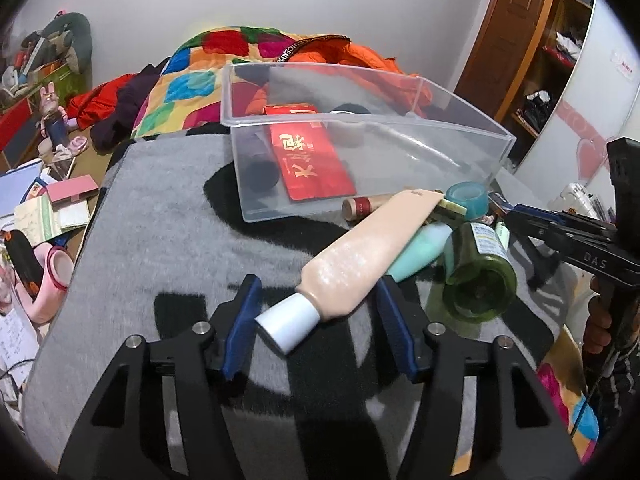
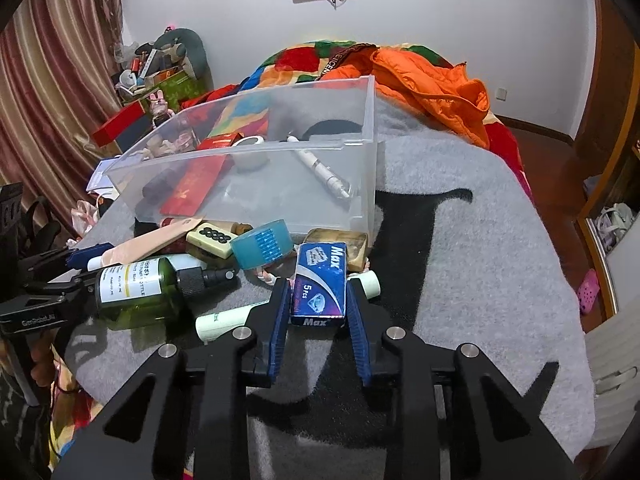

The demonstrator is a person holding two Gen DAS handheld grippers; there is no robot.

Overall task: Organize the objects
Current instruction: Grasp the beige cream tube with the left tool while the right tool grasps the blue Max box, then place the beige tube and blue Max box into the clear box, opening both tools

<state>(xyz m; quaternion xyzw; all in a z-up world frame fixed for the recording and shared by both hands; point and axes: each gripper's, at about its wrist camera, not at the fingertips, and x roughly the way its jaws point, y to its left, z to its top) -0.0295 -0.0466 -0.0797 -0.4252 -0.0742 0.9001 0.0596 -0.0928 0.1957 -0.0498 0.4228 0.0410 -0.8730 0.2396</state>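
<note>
On the grey blanket (image 2: pixel 460 240) before the clear bin (image 2: pixel 280 168), the left gripper (image 1: pixel 316 304) gapes wide around a peach tube (image 1: pixel 360 256), while the right gripper (image 2: pixel 318 300) pinches the blue Max box (image 2: pixel 320 280).

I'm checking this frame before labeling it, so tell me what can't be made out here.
- Left wrist view: the dark cylinder inside the clear bin is hazed by the bin wall; its type is unreadable.
- Right wrist view: the tin behind the blue Max box is mostly hidden.
- Whether the right gripper actually touches the box: unclear.
</note>
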